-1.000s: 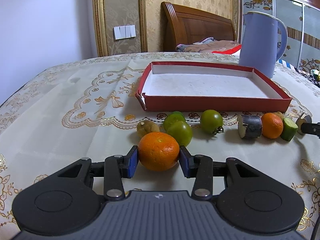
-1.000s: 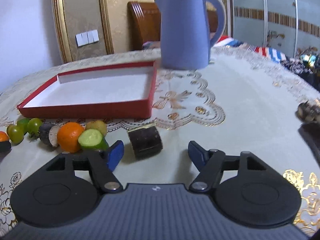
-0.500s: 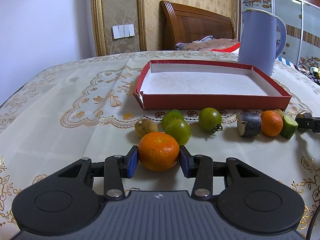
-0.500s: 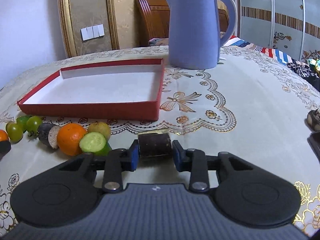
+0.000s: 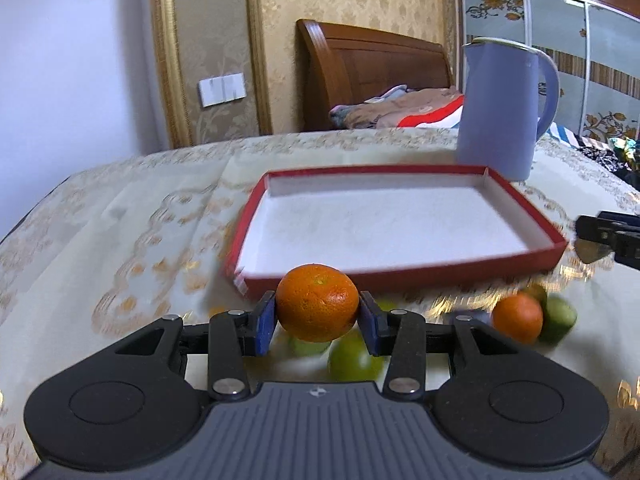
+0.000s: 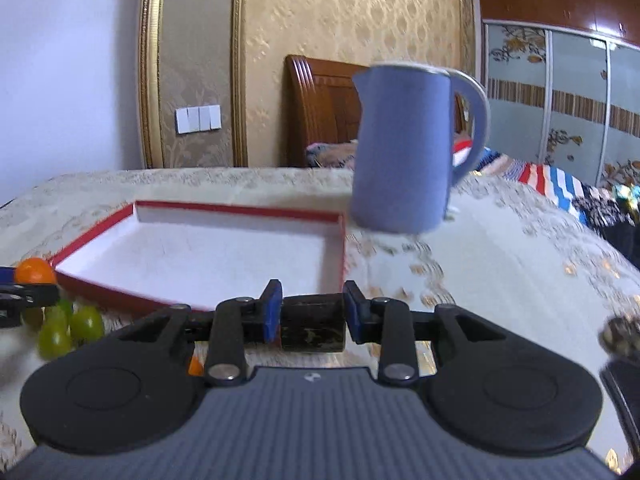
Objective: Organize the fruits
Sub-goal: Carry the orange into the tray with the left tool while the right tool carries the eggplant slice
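My left gripper (image 5: 318, 320) is shut on an orange tangerine (image 5: 317, 307) and holds it in the air, in front of the near rim of the red box (image 5: 400, 272) with a white inside. My right gripper (image 6: 312, 316) is shut on a dark cylindrical piece (image 6: 313, 322), lifted near the box's right front corner (image 6: 340, 248). On the cloth below lie green fruits (image 5: 352, 358), a second tangerine (image 5: 517, 318) and a cut green piece (image 5: 558, 318). The right gripper also shows in the left wrist view (image 5: 600, 236).
A tall blue kettle (image 5: 500, 108) stands behind the box's far right corner; it also shows in the right wrist view (image 6: 404, 148). The table carries a cream embroidered cloth (image 5: 120, 240). A bed with a wooden headboard (image 5: 372, 68) is behind.
Both grippers have risen off the table toward the box, each carrying its piece. The right gripper closed on the dark piece during the last second.
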The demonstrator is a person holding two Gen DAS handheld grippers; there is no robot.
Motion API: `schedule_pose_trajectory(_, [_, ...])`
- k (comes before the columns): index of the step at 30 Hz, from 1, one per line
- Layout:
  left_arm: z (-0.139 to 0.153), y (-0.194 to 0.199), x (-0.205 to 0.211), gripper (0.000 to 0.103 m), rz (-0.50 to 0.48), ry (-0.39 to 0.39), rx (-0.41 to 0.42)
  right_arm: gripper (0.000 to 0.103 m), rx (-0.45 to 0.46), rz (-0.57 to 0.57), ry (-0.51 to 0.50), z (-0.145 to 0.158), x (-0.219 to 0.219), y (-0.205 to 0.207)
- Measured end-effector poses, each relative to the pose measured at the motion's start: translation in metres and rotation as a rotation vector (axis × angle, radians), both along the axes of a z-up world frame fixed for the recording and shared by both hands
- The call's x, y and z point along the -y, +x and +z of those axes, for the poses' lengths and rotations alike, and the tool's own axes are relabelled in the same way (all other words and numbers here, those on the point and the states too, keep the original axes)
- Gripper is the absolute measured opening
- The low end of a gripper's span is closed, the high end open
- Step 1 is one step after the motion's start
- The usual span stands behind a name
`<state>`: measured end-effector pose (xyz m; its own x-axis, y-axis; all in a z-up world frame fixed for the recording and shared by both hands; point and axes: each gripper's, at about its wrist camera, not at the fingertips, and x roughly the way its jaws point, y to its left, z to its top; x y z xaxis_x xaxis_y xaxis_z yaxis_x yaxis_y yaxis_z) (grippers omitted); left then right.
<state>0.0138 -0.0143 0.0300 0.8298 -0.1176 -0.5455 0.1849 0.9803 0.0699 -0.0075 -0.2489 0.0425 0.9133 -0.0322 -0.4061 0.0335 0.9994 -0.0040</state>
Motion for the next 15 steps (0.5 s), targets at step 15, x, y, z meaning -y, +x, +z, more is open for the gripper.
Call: schedule_pose_trajectory(15, [-0.01,0.118,0.033,0.042,0.044,0.029,-0.09,0.031,-0.174,0.027,0.034,-0.022,-0.013,0.127])
